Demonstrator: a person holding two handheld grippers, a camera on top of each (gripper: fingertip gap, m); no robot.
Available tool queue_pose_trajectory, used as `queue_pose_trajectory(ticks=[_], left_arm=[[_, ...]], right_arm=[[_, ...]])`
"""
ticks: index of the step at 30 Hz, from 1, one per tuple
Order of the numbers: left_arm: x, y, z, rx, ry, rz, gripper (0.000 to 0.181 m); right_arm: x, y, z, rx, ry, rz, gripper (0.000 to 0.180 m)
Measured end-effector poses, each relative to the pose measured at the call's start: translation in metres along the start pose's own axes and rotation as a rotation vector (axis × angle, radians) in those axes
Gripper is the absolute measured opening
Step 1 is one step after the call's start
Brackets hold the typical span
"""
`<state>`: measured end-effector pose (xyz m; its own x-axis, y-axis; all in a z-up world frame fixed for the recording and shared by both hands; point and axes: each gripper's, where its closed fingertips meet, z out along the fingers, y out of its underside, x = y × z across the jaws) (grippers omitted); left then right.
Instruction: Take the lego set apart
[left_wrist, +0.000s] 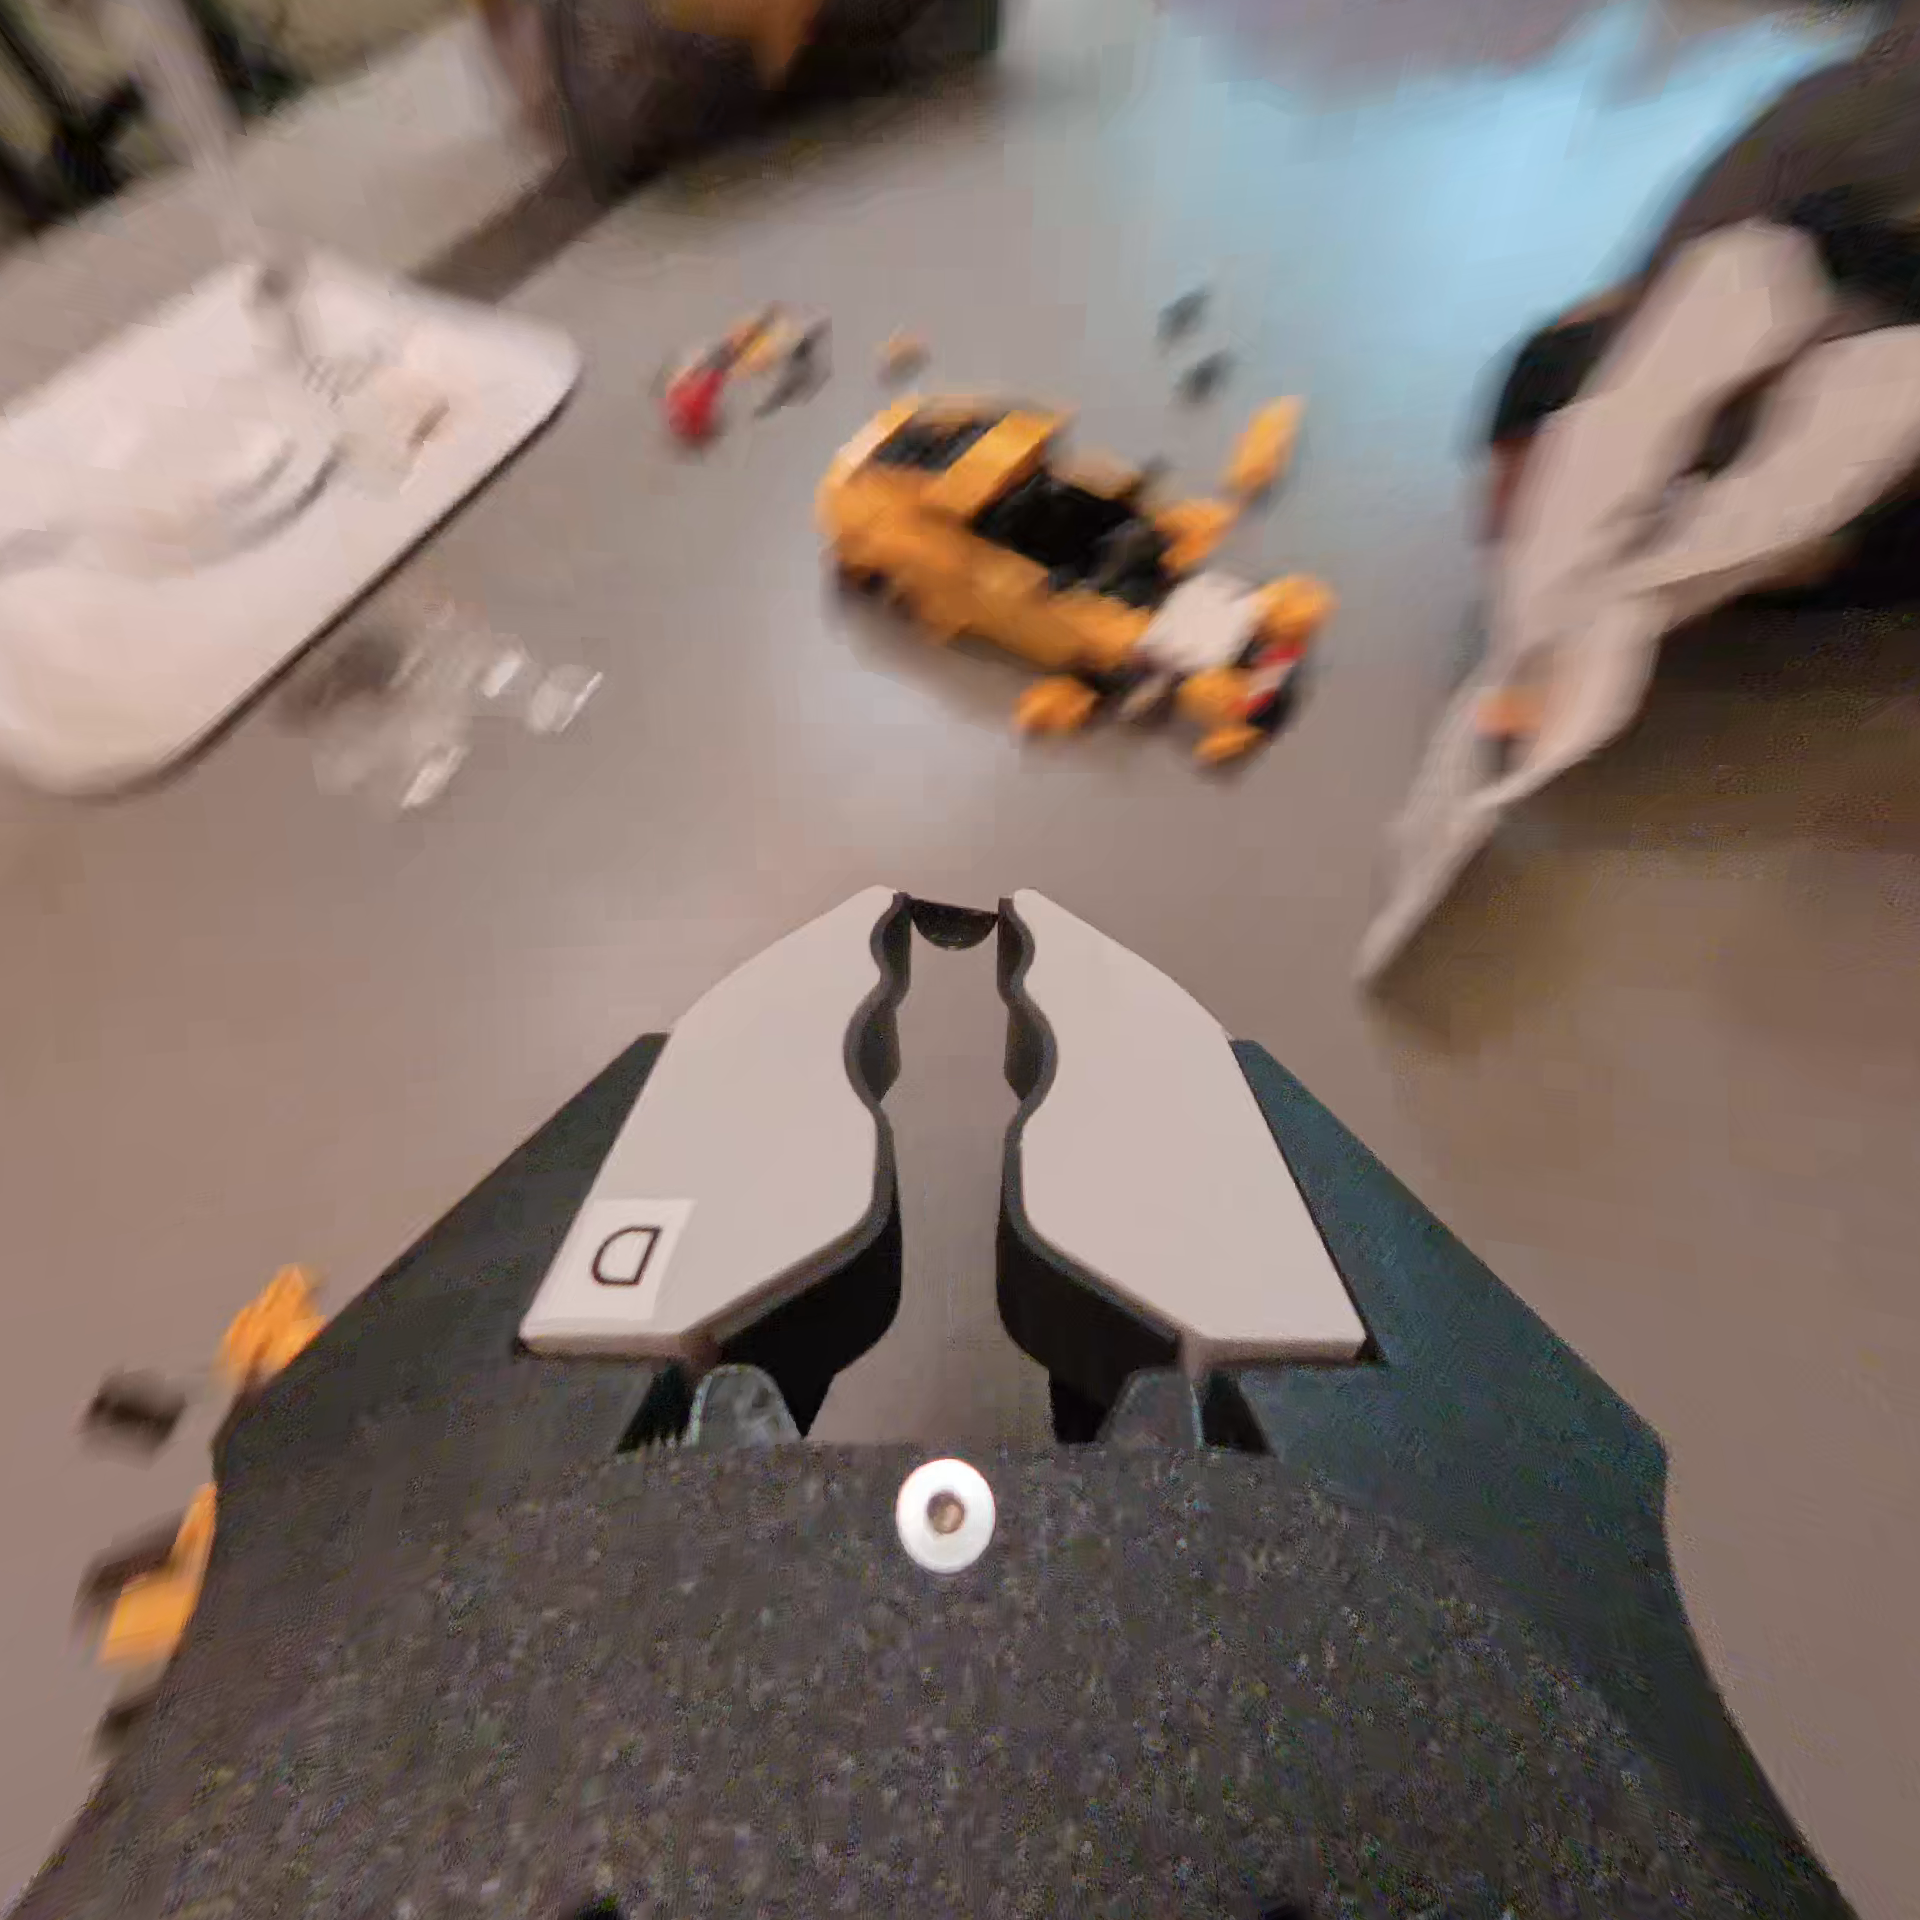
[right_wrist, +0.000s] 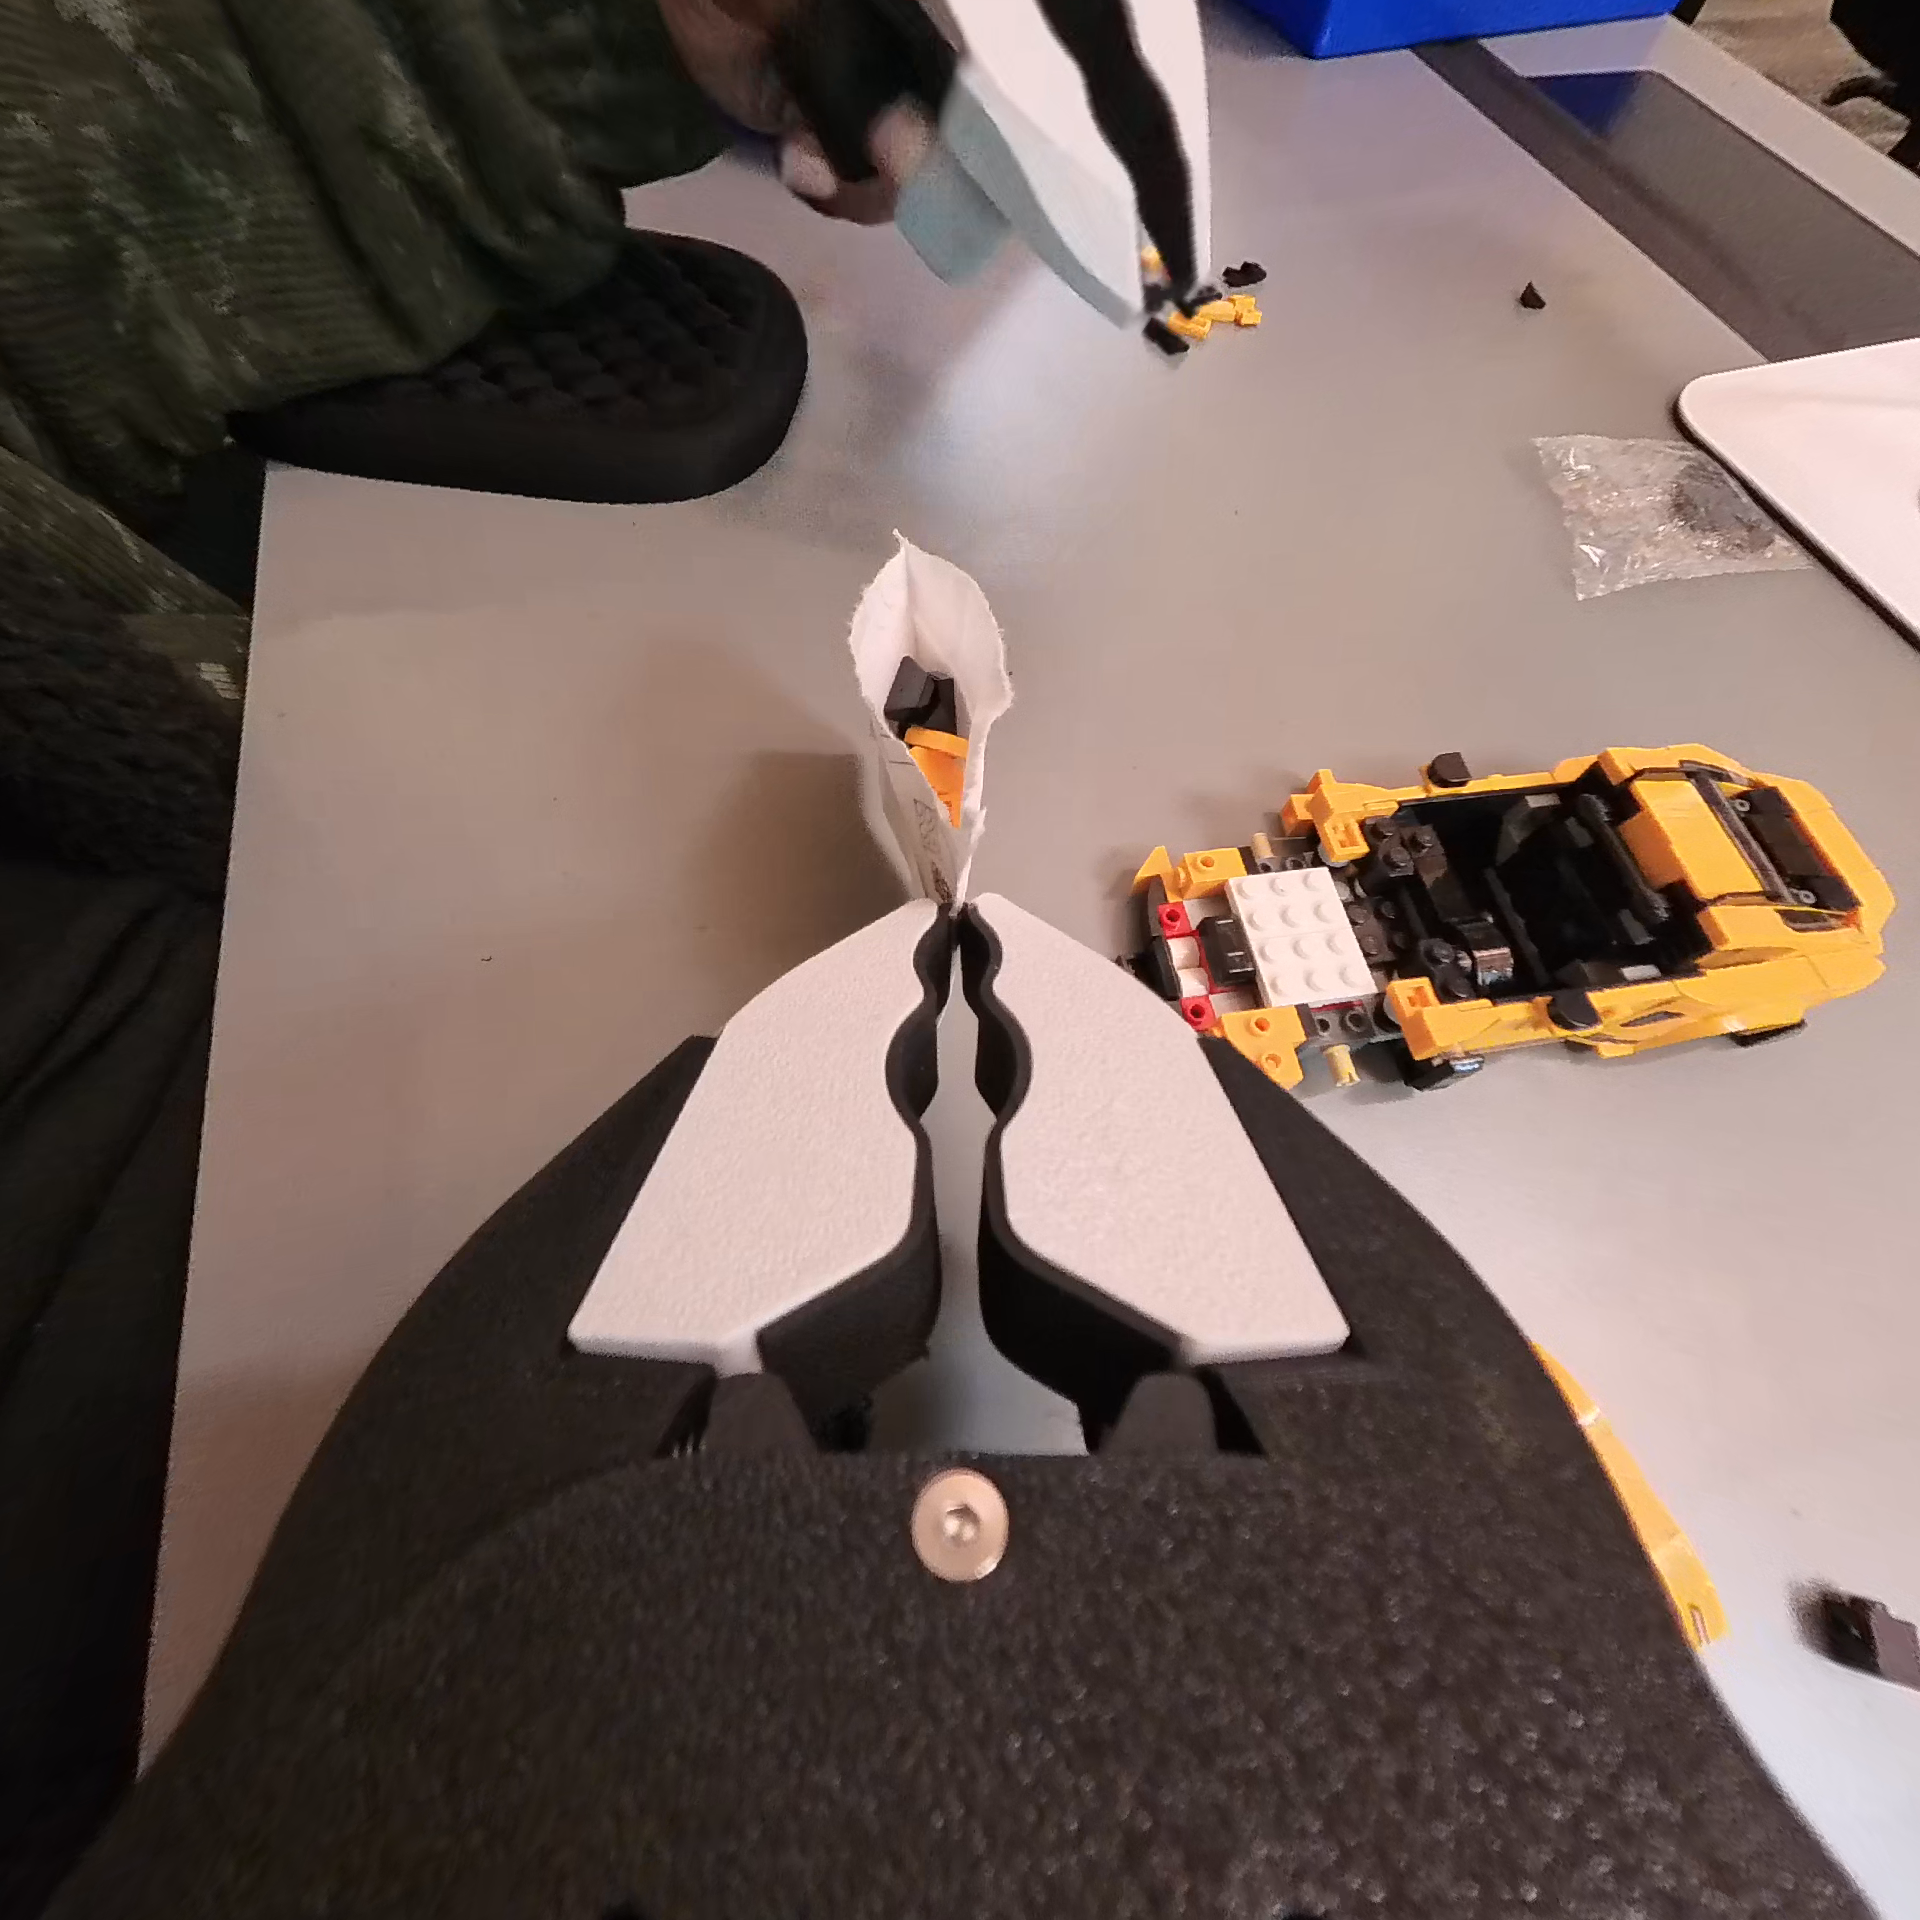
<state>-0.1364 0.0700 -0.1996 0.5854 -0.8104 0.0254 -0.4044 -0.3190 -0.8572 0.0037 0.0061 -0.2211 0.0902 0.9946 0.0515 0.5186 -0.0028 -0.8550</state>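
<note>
A partly stripped yellow and black lego car (right_wrist: 1558, 914) lies on the grey table (right_wrist: 520, 935); it is blurred in the left wrist view (left_wrist: 1060, 551). My right gripper (right_wrist: 958, 909) is shut on the bottom of a white paper bag (right_wrist: 925, 644), whose open mouth shows black and yellow pieces. My left gripper (left_wrist: 953, 909) is shut on a small black lego piece (left_wrist: 951, 932). In the right wrist view it (right_wrist: 1169, 296) hangs over a pile of yellow and black pieces (right_wrist: 1210, 312) at the far side of the table.
A white tray (right_wrist: 1829, 468) and a clear plastic bag (right_wrist: 1652, 509) sit beyond the car. A blue box (right_wrist: 1434, 21) stands at the far edge. A black mesh pad (right_wrist: 540, 374) and a person's green sleeve (right_wrist: 260, 208) are on the left. Loose pieces (right_wrist: 1870, 1652) lie close by on the right. The left gripper's tips are roughly 15 cm from the right gripper's.
</note>
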Motion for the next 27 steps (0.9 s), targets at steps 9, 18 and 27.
queue_pose_trajectory(ticks=[9,18,27], left_arm=[[0.12,-0.039,0.037,0.063,0.311,0.296,0.015],[0.12,-0.034,0.04,0.047,0.308,0.307,0.023],[0.123,-0.027,0.036,0.02,0.317,0.365,0.028]], right_arm=[[0.0,0.0,0.001,-0.003,-0.003,0.0,0.001],[0.0,0.0,0.001,0.001,-0.005,0.005,0.001],[0.0,-0.004,-0.002,0.037,-0.026,0.042,0.001]])
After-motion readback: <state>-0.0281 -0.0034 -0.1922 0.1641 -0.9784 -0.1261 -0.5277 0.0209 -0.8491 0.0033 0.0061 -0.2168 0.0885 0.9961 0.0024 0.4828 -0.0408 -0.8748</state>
